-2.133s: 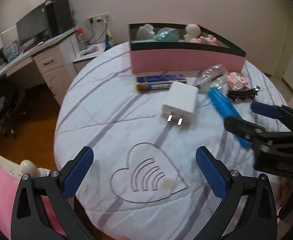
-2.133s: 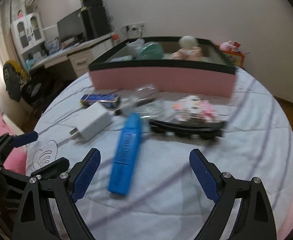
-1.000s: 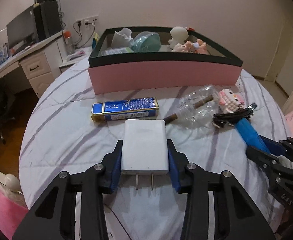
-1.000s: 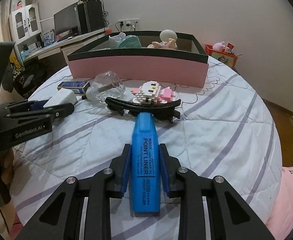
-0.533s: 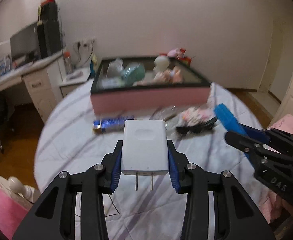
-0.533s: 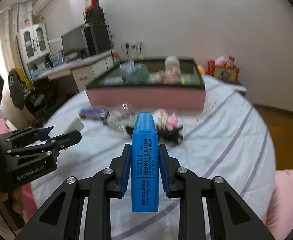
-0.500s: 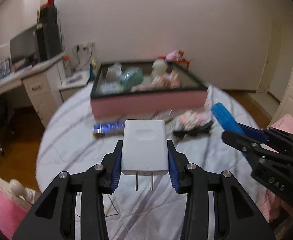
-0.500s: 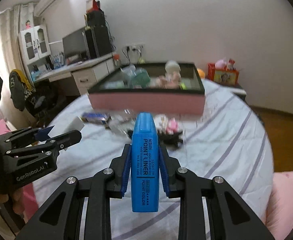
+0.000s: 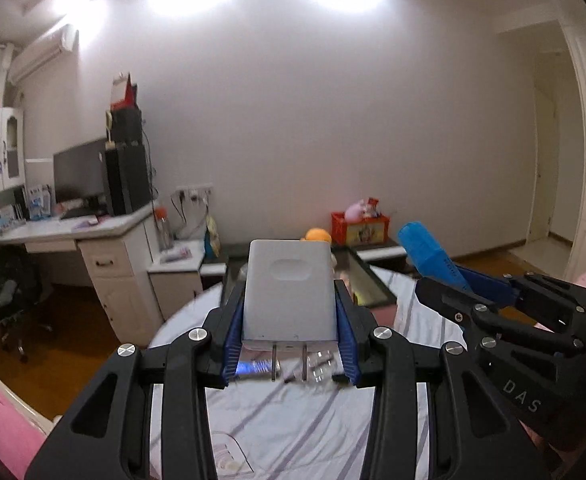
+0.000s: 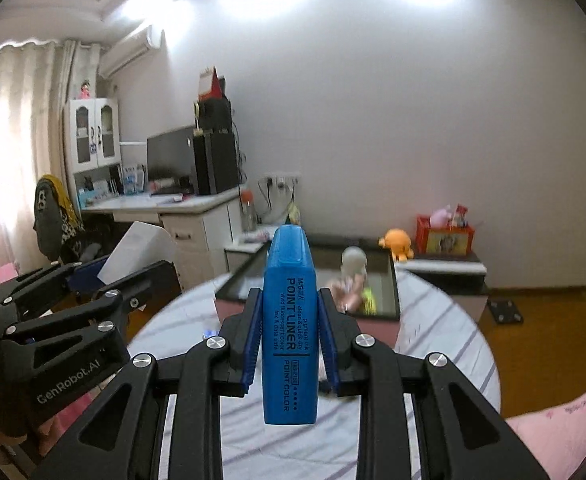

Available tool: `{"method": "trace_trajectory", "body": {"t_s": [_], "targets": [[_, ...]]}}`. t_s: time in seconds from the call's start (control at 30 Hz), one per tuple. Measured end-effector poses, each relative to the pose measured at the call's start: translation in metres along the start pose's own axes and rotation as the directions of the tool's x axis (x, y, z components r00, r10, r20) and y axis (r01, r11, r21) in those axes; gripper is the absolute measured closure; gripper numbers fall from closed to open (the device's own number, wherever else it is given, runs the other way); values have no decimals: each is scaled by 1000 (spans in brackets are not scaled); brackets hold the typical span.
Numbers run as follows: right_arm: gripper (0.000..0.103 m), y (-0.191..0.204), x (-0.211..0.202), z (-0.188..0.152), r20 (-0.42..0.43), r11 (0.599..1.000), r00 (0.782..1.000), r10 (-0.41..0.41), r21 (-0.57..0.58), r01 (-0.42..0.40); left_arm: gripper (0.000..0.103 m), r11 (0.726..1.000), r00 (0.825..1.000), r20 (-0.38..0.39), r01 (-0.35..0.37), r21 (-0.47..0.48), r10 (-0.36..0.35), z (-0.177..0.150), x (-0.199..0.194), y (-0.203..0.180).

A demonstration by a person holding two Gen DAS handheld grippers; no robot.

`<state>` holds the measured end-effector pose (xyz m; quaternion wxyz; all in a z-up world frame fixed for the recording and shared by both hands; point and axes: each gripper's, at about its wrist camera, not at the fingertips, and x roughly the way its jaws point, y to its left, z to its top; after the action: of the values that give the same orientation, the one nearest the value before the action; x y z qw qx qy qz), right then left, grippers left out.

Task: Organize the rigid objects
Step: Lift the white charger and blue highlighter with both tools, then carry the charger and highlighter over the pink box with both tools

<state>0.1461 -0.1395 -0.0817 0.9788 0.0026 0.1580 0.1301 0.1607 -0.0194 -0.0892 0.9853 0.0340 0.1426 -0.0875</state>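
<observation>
A striped bedspread (image 9: 317, 420) lies below both grippers. The left gripper (image 9: 289, 344) clamps a white charger (image 9: 287, 296), prongs toward the camera. Only the right view shows the marker's print: the right gripper (image 10: 289, 344) pinches a blue marker (image 10: 290, 320). Beyond, the pink box (image 10: 377, 326).

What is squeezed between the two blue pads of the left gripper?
A white charger, plug prongs pointing back toward the camera, sits clamped in the left gripper; the left wrist view shows it.
</observation>
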Motion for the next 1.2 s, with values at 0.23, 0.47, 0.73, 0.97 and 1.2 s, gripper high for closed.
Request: {"method": "trace_trajectory", "body": {"t_s": [0.23,0.47,0.73,0.97,1.2], "targets": [[76,11,-8,18,62,1000,998,10,-23,-9,62,1000,999,51,2,16,-3,22,-9,-2],[76,11,-8,21,68,1000,998,14,-21,-13,64,1000,999,53,-5,20,4,25,-4,-5],[76,6,4,25,57,1000,998,6,-23,-5,70,1000,999,50,22,-5,-21,26,18,-2],[76,-19,58,-16,-98,999,995,-13,35,16,67,994,978,-208,9,-107,-31,-42,91,25],[76,-36,70,-53,-190,996,982,-12,84,29,42,987,926,-371,11,-158,-70,-103,99,21]]}}
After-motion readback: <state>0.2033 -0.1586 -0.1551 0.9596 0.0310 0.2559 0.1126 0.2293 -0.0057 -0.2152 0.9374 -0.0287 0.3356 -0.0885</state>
